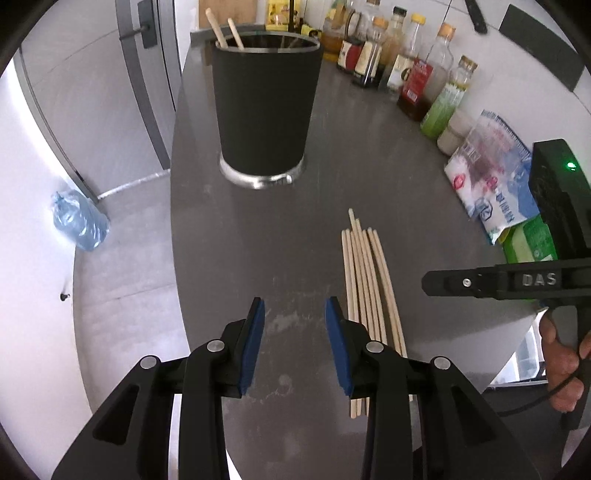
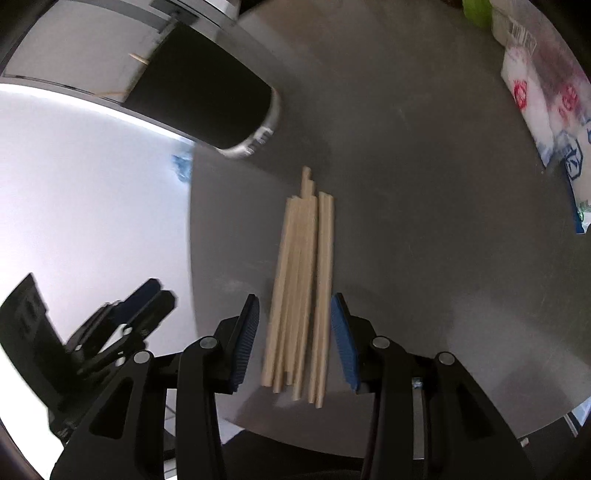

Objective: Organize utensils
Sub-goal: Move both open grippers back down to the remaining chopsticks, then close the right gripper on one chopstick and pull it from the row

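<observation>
Water jug (image 1: 79, 221): a blue bottle on the floor at far left, beside the white wall.
Holder (image 1: 266, 107): a black cup with a metal base, upright on the grey tabletop (image 1: 295, 206), two wooden sticks (image 1: 225, 29) poking out of its top.
Left tongs (image 1: 294, 317): blue pads apart, nothing between them, hovering over bare tabletop just left of the loose sticks.
Chopsticks (image 2: 303, 280): a bundle of pale wooden sticks lying flat on the tabletop, roughly parallel, ends uneven, well apart from the holder.
Right tongs (image 2: 294, 317): blue pads spread wide, straddling the near end of the chopsticks; whether a pad touches them I cannot tell, as this view is blurred.
Bottles (image 1: 413, 70): a row of sauce and oil bottles along the back right edge.
Bags (image 1: 495, 173): printed plastic packets at far right, by the wall.
</observation>
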